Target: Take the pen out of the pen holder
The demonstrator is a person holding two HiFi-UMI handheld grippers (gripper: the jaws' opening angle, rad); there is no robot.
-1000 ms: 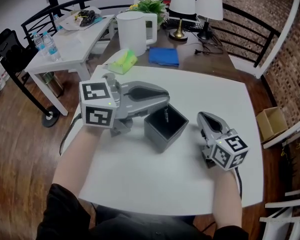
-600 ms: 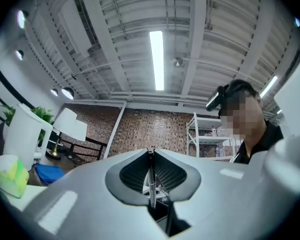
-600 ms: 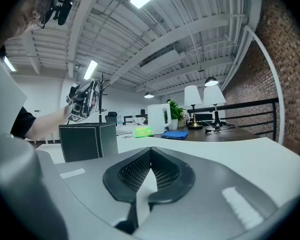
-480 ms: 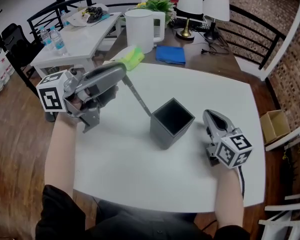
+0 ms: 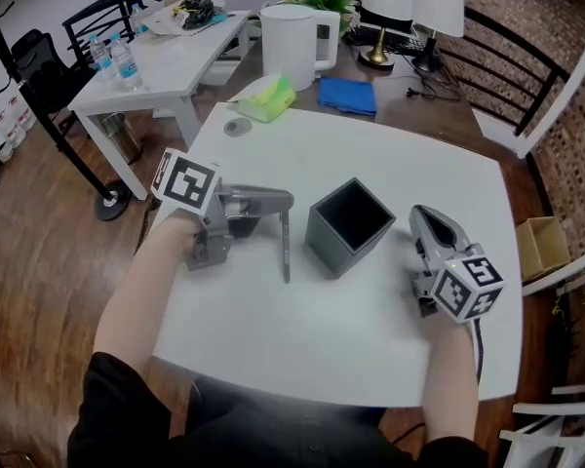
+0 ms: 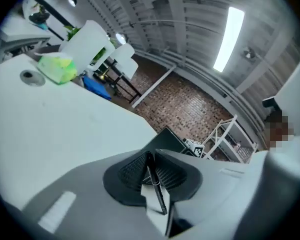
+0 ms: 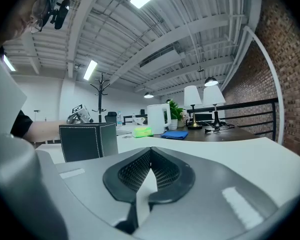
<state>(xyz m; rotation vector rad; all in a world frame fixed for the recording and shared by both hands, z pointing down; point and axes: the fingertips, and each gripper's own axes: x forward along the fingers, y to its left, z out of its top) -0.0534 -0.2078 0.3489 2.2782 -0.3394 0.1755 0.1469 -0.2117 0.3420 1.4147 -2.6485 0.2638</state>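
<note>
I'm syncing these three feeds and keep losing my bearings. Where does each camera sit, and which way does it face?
Head view: on the person's head, facing steeply down at the white table; both forearms show.
Left gripper view: on the left gripper, facing along its opening jaws, pen between them, toward the pen holder.
Right gripper view: on the right gripper, facing level across the table; jaws together, empty.
Shared: all three show the pen holder.

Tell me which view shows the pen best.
The head view: the whole pen shows, left of the holder, one end between the left gripper's opening jaws. The left gripper view shows only a short stretch between them. The right gripper view shows none.
</note>
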